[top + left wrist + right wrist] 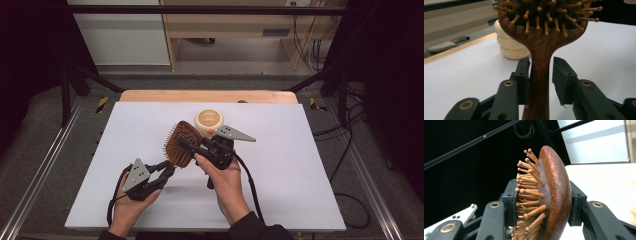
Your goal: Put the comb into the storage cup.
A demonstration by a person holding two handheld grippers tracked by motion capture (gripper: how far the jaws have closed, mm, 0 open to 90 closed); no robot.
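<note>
While right hand-held gripper (541, 202) clamps hairbrush (181, 144), handle between parted left hand-held gripper (541, 72), end cropped.

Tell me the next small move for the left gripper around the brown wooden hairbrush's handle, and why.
Probably close the left gripper on the brown wooden hairbrush's handle. Its jaws straddle the handle: one pad looks against it, the other stands off with a gap. The right gripper is clamped across the brush head, bristles to one pad and back to the other, so the brush is held up for the handover.
</note>
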